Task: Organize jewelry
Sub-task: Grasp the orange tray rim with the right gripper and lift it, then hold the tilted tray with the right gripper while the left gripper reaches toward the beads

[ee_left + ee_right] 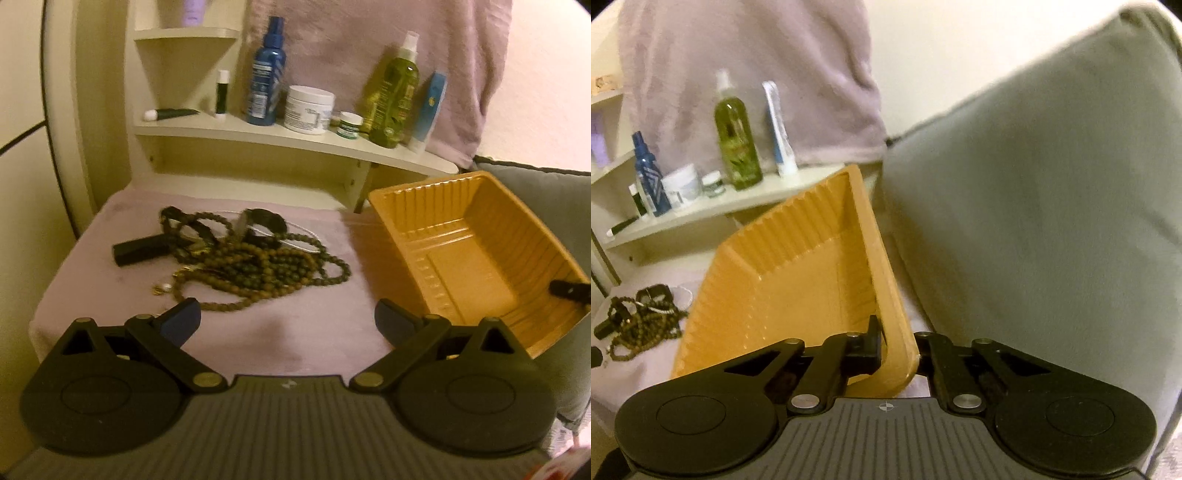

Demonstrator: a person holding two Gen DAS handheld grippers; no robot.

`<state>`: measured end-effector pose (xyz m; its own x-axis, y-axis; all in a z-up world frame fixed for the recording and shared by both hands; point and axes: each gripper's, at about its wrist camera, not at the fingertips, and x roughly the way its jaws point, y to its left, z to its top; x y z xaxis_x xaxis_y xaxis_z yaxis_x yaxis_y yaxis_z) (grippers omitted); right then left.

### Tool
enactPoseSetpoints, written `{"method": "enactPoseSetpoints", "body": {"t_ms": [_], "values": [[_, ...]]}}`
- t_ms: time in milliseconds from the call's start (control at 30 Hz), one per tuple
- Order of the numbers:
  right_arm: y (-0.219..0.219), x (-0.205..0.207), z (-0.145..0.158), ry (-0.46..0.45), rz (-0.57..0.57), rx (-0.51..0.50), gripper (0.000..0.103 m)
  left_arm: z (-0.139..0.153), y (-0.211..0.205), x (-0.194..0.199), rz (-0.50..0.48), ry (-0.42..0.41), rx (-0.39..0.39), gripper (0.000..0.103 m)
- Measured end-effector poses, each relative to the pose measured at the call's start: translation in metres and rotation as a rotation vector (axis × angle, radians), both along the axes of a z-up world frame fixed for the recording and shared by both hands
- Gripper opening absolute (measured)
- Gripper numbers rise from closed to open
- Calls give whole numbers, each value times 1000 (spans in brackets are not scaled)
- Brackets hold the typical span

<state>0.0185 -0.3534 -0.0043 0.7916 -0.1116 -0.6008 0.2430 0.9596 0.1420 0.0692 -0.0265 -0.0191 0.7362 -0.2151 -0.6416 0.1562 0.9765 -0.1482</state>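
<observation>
Right hand-held gripper [899, 350] pinching ribbed orange plastic tray [798, 280] rim, left hand-held gripper [288, 319] spread, beaded necklaces [258, 266] tangled

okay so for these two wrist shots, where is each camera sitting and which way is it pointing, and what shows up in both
Left wrist: sits behind the open left gripper, angled down over the pink cloth toward the bead jewelry pile and toiletry shelf; its blue-padded fingers show.
Right wrist: sits behind the right gripper, shut on the rim of the tilted orange tray, facing the grey cushion; its black linkages show.
Shared: tray, beads, shelf, and the green spray bottle.
</observation>
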Motion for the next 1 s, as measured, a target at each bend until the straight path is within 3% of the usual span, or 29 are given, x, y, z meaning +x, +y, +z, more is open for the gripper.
{"method": "enactPoseSetpoints", "body": {"t_ms": [200,500,600,667,833,1000], "values": [[29,1,4,-11,-53,-49,6,-6,23,0,22,-28,60,94],[61,4,13,-24,-30,-154,6,-22,54,18,11,-43,139,80],[64,6,13,-15,-29,-166,6,-31,57,27,-10,-31,178,59],[65,7,13,-10,-28,-176,6,-40,59,33,-23,-15,203,37],[69,10,15,2,-29,-200,6,-58,60,38,-50,12,243,22],[71,12,15,12,-29,-212,6,-62,61,39,-56,10,236,13]]}}
